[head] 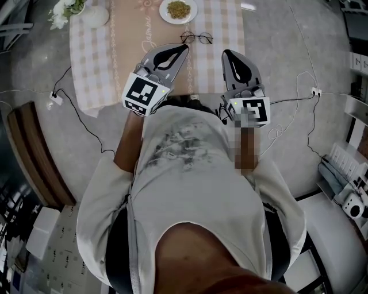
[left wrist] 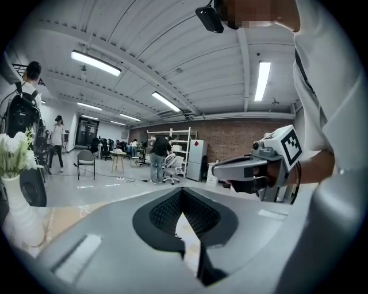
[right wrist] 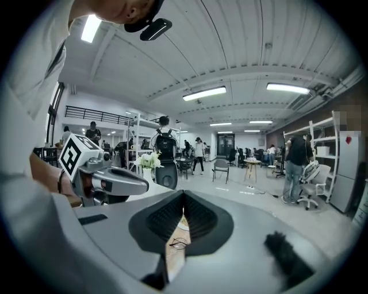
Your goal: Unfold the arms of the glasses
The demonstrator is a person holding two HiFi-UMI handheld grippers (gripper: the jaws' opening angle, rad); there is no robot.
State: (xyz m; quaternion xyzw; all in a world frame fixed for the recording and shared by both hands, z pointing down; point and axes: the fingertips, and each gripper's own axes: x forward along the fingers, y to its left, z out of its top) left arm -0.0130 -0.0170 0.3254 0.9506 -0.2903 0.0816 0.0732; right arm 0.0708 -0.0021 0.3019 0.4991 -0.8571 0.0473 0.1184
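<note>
One tabletop (head: 230, 23) carries one pair of glasses (head: 196, 38), one plate of food (head: 178, 10) and one vase of flowers (head: 95, 16); two claws, left claw (head: 184, 48) and right claw (head: 227, 53).

Holds the grey plastic left hand-held gripper (head: 181, 49) and grey plastic right hand-held gripper (head: 229, 55) side by side ahead of the chest, aimed forward, slightly downward. Jaws of each pressed together, gripping nothing. Grippers apart.
</note>
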